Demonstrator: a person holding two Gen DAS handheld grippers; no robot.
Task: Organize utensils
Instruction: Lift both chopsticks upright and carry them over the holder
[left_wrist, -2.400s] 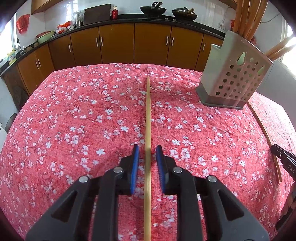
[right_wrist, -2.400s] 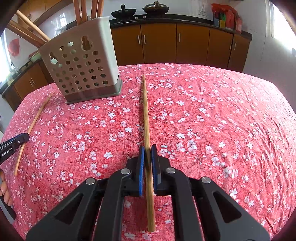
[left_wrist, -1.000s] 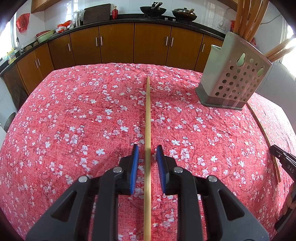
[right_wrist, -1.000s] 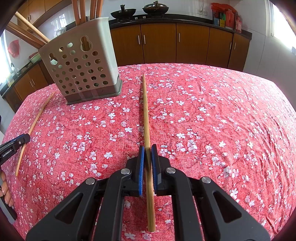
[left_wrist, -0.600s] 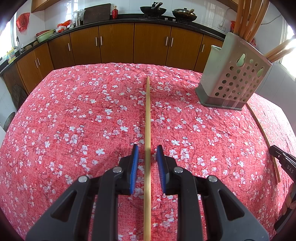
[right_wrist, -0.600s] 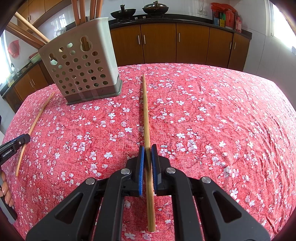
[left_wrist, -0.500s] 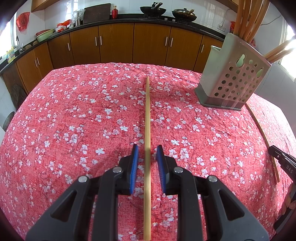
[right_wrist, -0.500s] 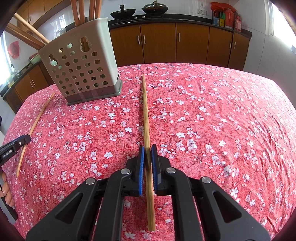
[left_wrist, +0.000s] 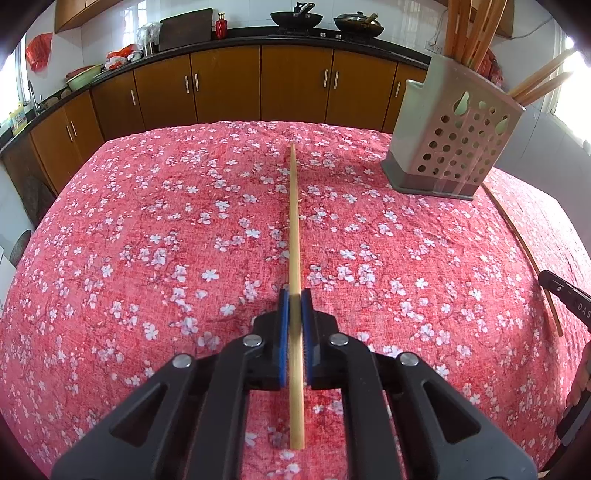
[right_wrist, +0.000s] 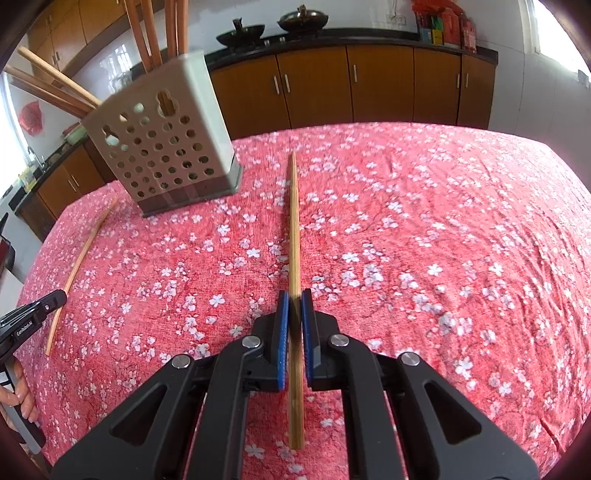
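My left gripper (left_wrist: 294, 300) is shut on a bamboo chopstick (left_wrist: 294, 229) that points away over the red floral tablecloth (left_wrist: 147, 240). My right gripper (right_wrist: 294, 300) is shut on a second chopstick (right_wrist: 293, 229) and holds it above the cloth. The grey perforated utensil holder (left_wrist: 454, 144) stands at the far right in the left wrist view and at the far left in the right wrist view (right_wrist: 162, 147); several wooden utensils stick out of it. The right-held chopstick also shows in the left wrist view (left_wrist: 521, 243), and the left-held one in the right wrist view (right_wrist: 79, 258).
The table is round, with its edge curving down on all sides. Brown kitchen cabinets (left_wrist: 229, 88) and a black counter with woks (left_wrist: 291, 16) run behind it. The other gripper's tip shows at the frame edges (left_wrist: 565, 299) (right_wrist: 33, 314).
My left gripper has closed on its chopstick. My right gripper has lifted and tilted, so the holder and table have shifted in its view.
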